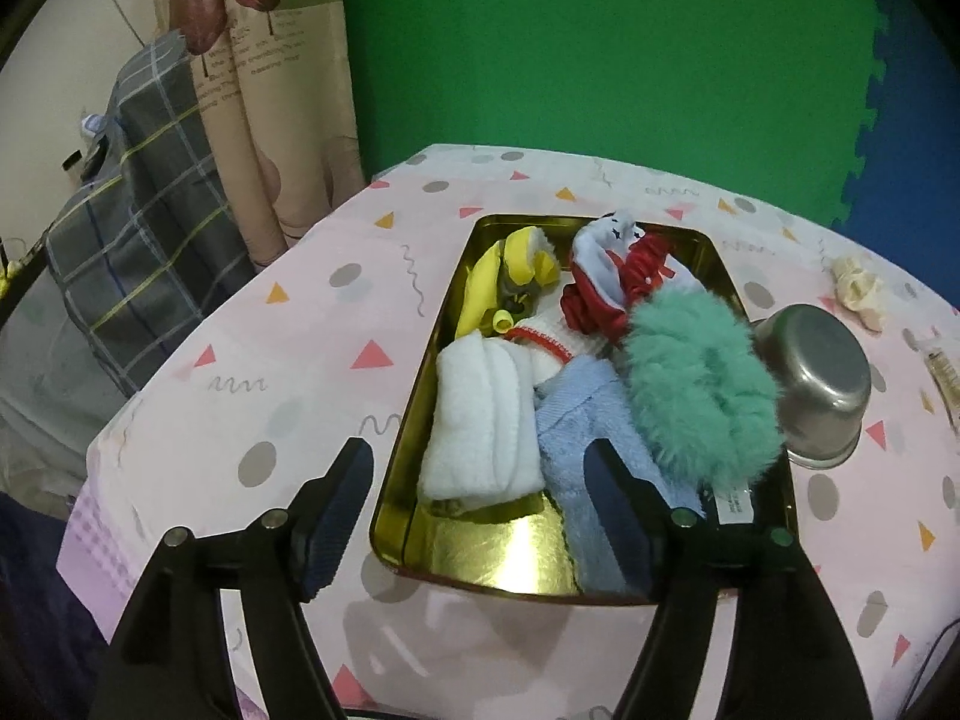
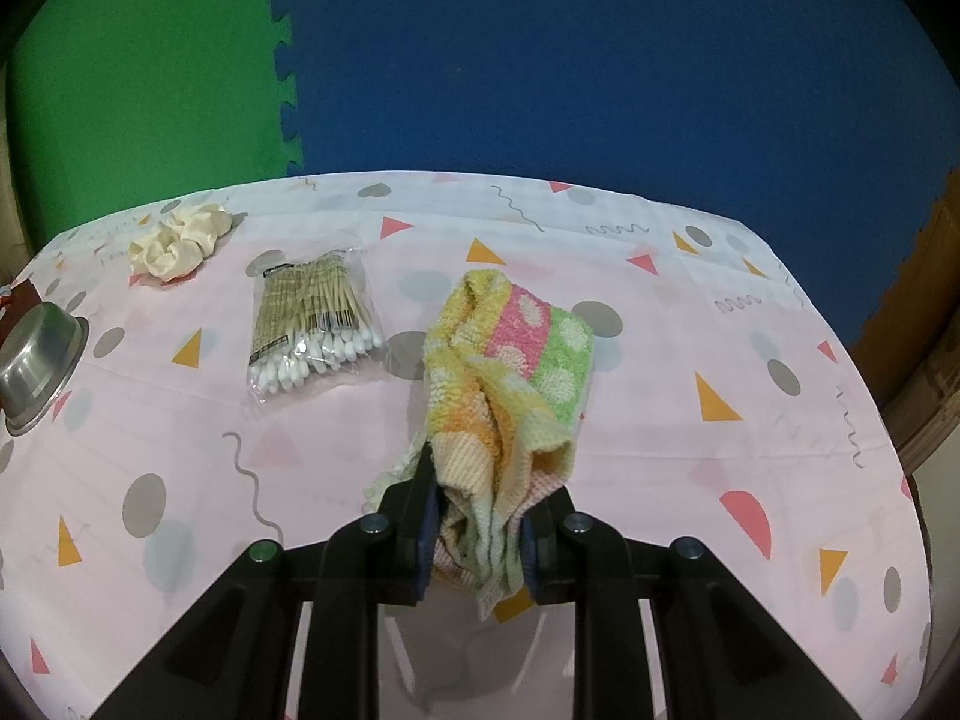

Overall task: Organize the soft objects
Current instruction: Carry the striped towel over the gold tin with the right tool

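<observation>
Clearly we had the striped towel clamped in our right gripper: a nubby terry cloth in yellow, orange, pink and green bands with pale dots, bunched between the pads, its far end resting on the pink patterned tablecloth. Beyond it lay a bag of cotton swabs, a cream scrunchie near the far edge, and an upturned steel bowl at the left.

Our left gripper hung with its jaws spread wide and nothing between the pads, above the near end of the gold tray. In that tray we saw a folded white towel, a light blue cloth, a fluffy teal piece, a red scrunchie, a yellow soft item, and a white and red knit piece. The bowl stood just beside the tray's right rim.
</observation>
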The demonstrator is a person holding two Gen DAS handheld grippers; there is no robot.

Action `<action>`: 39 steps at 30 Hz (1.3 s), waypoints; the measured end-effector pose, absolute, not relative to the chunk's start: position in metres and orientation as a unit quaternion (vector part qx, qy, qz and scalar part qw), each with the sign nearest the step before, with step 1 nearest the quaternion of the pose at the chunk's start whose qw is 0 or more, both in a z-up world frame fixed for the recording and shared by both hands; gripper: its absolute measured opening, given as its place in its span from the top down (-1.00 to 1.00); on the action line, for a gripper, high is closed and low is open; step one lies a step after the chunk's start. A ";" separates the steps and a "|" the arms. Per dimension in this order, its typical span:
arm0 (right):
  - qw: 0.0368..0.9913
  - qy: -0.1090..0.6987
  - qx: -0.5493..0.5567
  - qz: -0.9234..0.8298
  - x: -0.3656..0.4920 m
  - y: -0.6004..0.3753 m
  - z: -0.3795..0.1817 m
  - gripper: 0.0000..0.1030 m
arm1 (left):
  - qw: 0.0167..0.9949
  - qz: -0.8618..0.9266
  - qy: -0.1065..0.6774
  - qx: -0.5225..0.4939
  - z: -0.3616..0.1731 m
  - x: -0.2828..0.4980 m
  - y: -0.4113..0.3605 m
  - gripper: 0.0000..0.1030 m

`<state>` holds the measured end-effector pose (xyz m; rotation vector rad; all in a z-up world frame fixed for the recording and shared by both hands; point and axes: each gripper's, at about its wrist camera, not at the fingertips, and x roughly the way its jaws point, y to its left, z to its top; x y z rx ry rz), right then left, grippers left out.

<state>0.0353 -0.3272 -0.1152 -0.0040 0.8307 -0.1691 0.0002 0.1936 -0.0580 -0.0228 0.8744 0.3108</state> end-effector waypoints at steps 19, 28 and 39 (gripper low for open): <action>0.916 0.387 0.037 -0.095 0.027 -0.324 -0.099 0.62 | 0.895 0.157 0.417 -0.039 -0.057 -0.004 0.204 -0.42; 0.929 0.364 0.032 -0.060 0.021 -0.290 -0.070 0.63 | 0.894 0.154 0.419 -0.044 -0.058 -0.004 0.207 -0.44; 0.942 0.334 0.014 0.018 0.025 -0.222 -0.031 0.63 | 0.891 0.160 0.421 -0.059 -0.057 -0.004 0.216 -0.44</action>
